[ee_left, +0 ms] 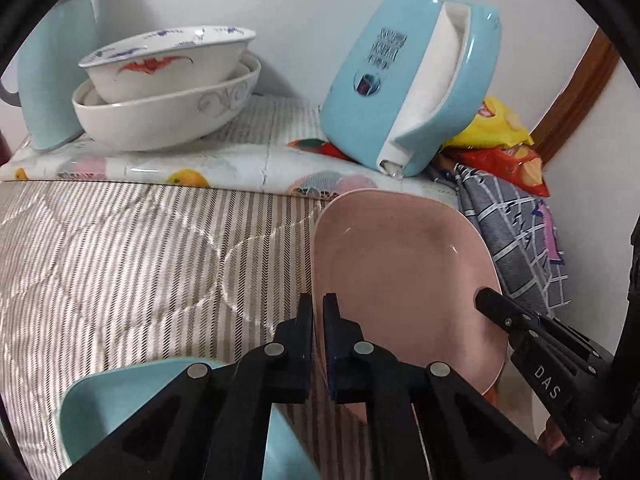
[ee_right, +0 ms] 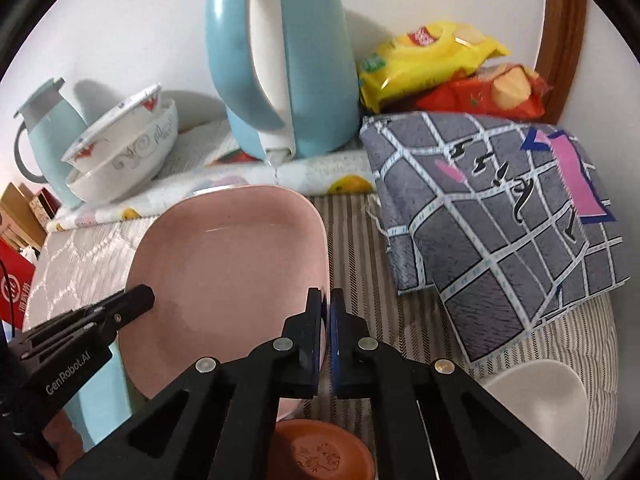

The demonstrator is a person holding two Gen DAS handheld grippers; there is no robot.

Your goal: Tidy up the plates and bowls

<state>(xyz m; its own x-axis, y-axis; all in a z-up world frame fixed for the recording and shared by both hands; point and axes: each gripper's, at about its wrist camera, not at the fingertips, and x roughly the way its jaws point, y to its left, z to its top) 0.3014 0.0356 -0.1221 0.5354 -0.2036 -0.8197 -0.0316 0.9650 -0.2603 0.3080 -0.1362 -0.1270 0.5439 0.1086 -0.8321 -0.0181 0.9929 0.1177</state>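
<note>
A: Far left?
B: One pale-blue flask [ee_right: 48, 136]; beside it, a bat-patterned bowl [ee_left: 168, 66] nested in a scroll-patterned bowl [ee_left: 160, 120], both on the fruit-print mat [ee_left: 140, 168].
A: Middle?
B: One blue electric kettle [ee_right: 280, 60], far side. Nearer, one pink plate [ee_right: 228, 272], raised over the striped counter [ee_left: 120, 260]. Left gripper [ee_left: 318, 312] jaws pinch its left rim; right gripper [ee_right: 326, 308] jaws pinch its right rim.
A: Near edge?
B: Light-blue plate [ee_left: 104, 400] at near left; brown saucer [ee_right: 320, 456] under the pink plate; white bowl [ee_right: 536, 400] near right.
A: Right?
B: Folded grey checked cloth [ee_right: 500, 220]; behind it, yellow snack bag [ee_right: 428, 56] atop red snack bag [ee_right: 480, 96].
</note>
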